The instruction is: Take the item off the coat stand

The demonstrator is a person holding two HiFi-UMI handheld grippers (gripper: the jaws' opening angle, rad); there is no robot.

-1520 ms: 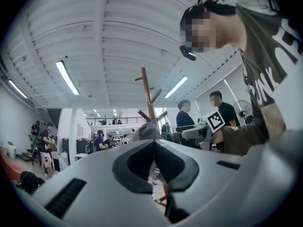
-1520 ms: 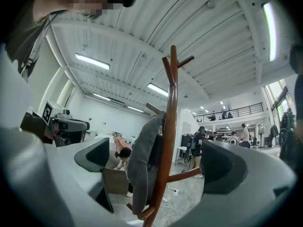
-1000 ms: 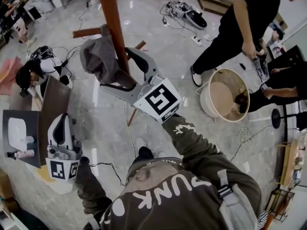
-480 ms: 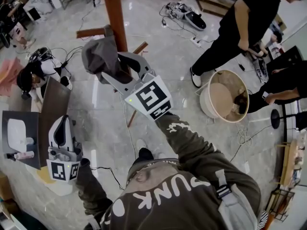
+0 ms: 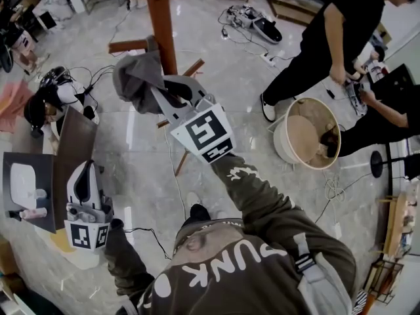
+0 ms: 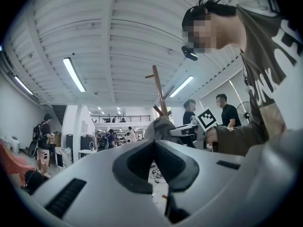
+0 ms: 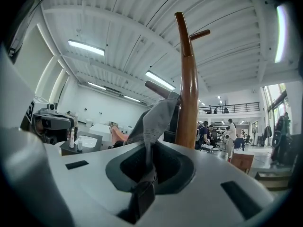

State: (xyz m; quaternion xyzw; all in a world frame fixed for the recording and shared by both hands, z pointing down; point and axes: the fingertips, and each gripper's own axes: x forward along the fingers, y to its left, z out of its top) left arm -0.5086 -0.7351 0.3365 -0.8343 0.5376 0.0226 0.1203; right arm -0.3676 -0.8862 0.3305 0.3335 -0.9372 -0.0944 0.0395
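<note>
A grey garment (image 5: 133, 77) hangs on a peg of the brown wooden coat stand (image 5: 161, 28). My right gripper (image 5: 165, 97) reaches level into the cloth; its jaws have just been closing and now pinch a fold of it. In the right gripper view the grey garment (image 7: 158, 115) runs down between the jaws of the right gripper (image 7: 147, 167), just in front of the coat stand (image 7: 188, 93). My left gripper (image 5: 84, 176) hangs low at the left, away from the stand, with nothing in it. Its jaws meet at the left gripper (image 6: 154, 143) tip, facing the coat stand (image 6: 159, 91).
A dark side table (image 5: 69, 143) with a white dish and bottles stands beside my left gripper. A round beige basket (image 5: 308, 131) sits on the floor at the right, with people near it. Cables and the stand's wooden feet (image 5: 128, 45) lie on the marble floor.
The right gripper's jaws, wide open around the garment a second ago, have shut on the cloth, and the gripper has edged toward the stand. The left gripper has kept still.
</note>
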